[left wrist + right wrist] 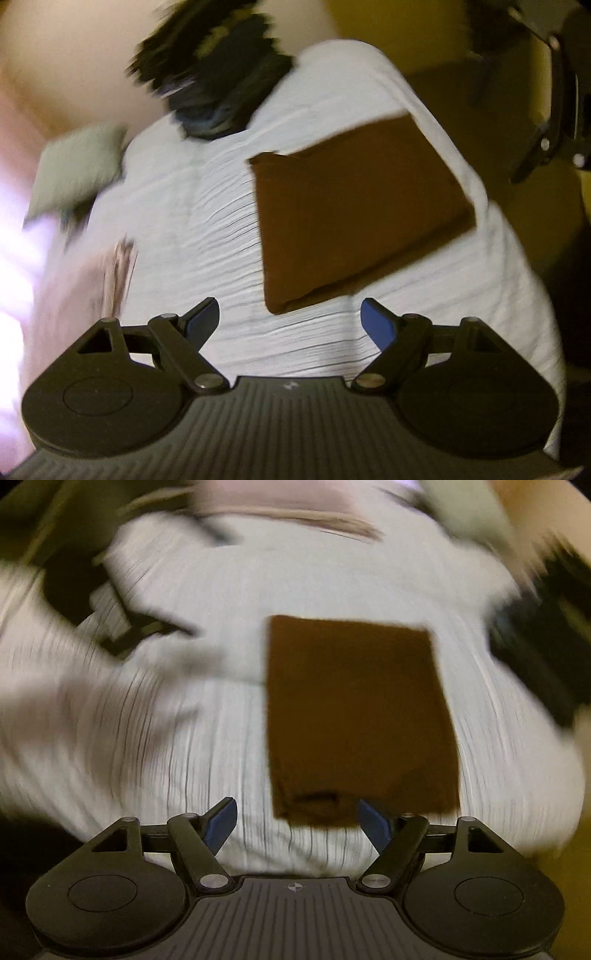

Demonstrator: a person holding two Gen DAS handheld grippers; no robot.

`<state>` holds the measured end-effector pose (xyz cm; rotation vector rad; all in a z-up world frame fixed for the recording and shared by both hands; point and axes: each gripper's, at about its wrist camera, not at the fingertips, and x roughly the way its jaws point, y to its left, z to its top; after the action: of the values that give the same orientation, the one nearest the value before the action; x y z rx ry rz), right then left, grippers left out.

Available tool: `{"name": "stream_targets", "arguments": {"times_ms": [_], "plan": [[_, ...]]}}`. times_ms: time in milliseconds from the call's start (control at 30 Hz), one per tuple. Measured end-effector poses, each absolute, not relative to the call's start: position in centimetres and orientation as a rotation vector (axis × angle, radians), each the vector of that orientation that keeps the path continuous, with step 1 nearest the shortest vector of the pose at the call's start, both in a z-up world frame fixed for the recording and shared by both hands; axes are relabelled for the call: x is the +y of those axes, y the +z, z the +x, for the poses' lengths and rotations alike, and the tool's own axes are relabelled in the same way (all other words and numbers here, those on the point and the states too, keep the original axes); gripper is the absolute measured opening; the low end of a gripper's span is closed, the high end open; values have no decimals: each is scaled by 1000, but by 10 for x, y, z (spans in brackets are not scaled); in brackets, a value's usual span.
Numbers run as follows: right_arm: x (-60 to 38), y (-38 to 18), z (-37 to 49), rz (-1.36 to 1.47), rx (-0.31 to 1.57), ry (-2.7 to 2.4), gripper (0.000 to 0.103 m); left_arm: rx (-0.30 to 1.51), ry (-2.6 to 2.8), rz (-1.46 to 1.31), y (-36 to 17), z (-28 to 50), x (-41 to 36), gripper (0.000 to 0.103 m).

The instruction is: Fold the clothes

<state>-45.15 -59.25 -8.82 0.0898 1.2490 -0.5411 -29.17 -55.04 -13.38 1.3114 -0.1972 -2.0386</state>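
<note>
Sitting flat on the white ribbed bedspread [207, 229], the brown folded garment [354, 218] is already a neat rectangle near the bed's edge. Both grippers hang over it with jaws apart and nothing in them: the left gripper [290, 321] just shy of its near corner, the right gripper [295, 819] straddling the near hem. My worry: a pad snagging only the top layer would peel the fold open, or drag the soft matte cloth off the edge. Dark patterned clothes [218, 77] are heaped at the far end, pretty blurry.
</note>
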Motion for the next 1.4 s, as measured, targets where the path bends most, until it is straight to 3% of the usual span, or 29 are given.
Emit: {"name": "stream_targets", "arguments": {"times_ms": [400, 433, 467, 533, 633, 733, 833, 1100, 1233, 1300, 1333, 1367, 1400], "plan": [[-594, -204, -410, -255, 1346, -572, 75, -663, -2165, 1401, -235, -300, -565, 81], [-595, -205, -413, -280, 1342, -579, 70, -719, -2162, 1414, -242, -300, -565, 81], [-597, -206, -418, -291, 1343, -586, 47, -776, -2158, 1426, -250, -299, -565, 81], [-602, -201, -426, -285, 1330, -595, 30, -876, -2144, 1431, -261, -297, -567, 81], [-609, -184, -436, -224, 1285, -596, 22, -969, -2136, 1418, -269, -298, -571, 81], [-619, -159, -439, -148, 1254, -601, 20, -1062, -2128, 1398, -275, -302, -574, 81], [-628, -135, -441, -126, 1242, -597, 19, -1101, -2113, 1391, -275, -308, -582, 79], [-639, -119, -451, -130, 1247, -565, 20, -1096, -2130, 1435, -263, -311, -599, 37], [-636, -125, -456, -149, 1245, -553, 20, -1014, -2171, 1491, -251, -313, -606, 25], [-638, -132, -458, -149, 1247, -551, 28, -938, -2197, 1518, -239, -316, -613, 23], [-638, -136, -460, -140, 1248, -552, 37, -899, -2210, 1531, -233, -317, -617, 22], [-637, -138, -462, -126, 1245, -564, 55, -855, -2218, 1537, -227, -319, -620, 22], [-635, -140, -463, -129, 1240, -585, 66, -828, -2223, 1540, -222, -320, -623, 22]]}}
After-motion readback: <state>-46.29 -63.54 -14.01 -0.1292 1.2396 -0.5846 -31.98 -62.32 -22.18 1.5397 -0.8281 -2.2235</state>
